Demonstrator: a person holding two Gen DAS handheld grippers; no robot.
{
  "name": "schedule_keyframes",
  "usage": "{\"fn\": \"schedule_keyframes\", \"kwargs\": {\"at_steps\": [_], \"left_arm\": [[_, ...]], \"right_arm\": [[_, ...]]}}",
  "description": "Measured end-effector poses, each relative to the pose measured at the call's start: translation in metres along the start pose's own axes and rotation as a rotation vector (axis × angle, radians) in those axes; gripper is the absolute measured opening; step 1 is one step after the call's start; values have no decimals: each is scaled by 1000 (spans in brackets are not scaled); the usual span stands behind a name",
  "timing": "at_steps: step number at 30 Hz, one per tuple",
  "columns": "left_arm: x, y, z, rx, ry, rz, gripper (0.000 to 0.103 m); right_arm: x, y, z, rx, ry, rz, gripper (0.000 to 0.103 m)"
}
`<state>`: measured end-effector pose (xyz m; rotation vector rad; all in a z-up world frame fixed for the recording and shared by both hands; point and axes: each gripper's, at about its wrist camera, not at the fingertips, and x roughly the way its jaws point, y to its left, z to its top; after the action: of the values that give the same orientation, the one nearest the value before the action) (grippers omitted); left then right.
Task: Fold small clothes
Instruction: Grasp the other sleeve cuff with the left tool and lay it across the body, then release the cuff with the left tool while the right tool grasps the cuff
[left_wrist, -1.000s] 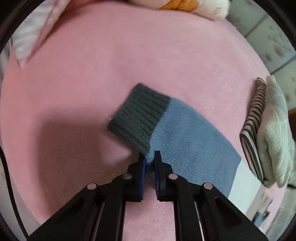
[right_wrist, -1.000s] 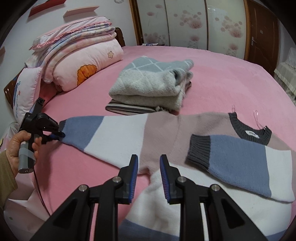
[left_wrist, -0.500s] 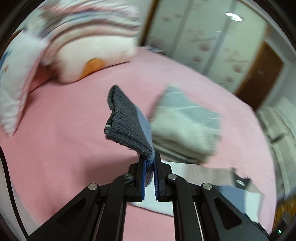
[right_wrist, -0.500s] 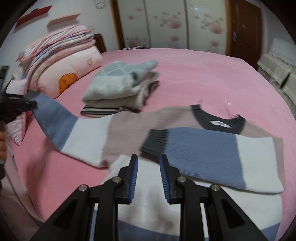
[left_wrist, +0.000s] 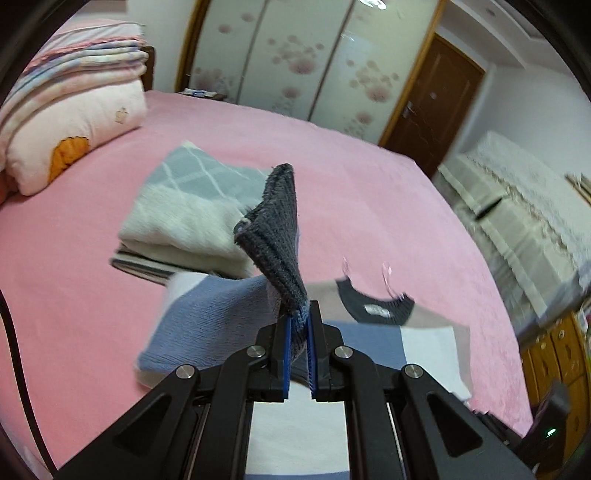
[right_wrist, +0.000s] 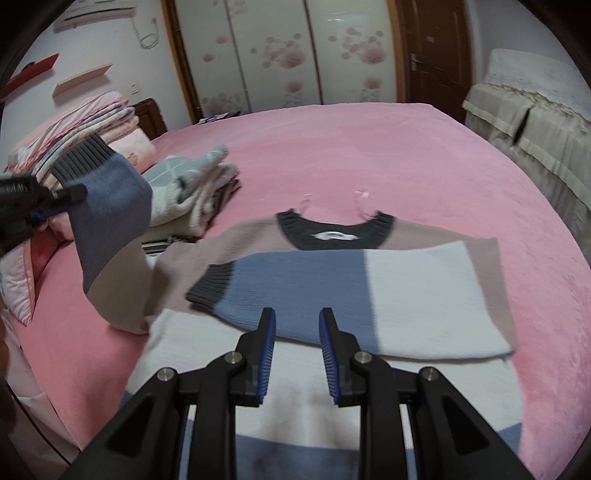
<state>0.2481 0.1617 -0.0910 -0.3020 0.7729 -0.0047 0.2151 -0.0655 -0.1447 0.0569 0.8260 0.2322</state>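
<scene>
- One sleeve (right_wrist: 295, 291) already folded flat across the sweater (right_wrist: 424, 295) on the bed (right_wrist: 369, 147).
- Left tool (left_wrist: 298, 325) is pinching the other sleeve's cuff (left_wrist: 277, 236) up in the air, not laid yet.
- Right tool (right_wrist: 297, 332) is spread, holding nothing, over the near hem.
- Body folds are left, I'd guess.

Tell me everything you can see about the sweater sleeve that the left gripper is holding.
The sleeve looks knitted: a dark grey ribbed cuff, then a blue band, then a pale band toward the body. The left gripper is shut on it near the cuff's edge and holds it lifted off the pink bed, so the cuff stands up, creased, and the pale part hangs down to the sweater lying flat. Only the gripper's fingers touch the raised part.
</scene>
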Motion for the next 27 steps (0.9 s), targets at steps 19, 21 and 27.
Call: {"fn": "schedule_keyframes", "kwargs": {"at_steps": [19,21,27], "left_arm": [[99,-102,-111,259,141,74,5],[109,-109,-122,288,163,81,5],[127,-108,-139,335,203,86,11]], "right_arm": [[3,-80,-32,120,27,-37,24],[6,-84,-35,126,38,-38,24],[17,-91,-40,121,87,-38,24]]}}
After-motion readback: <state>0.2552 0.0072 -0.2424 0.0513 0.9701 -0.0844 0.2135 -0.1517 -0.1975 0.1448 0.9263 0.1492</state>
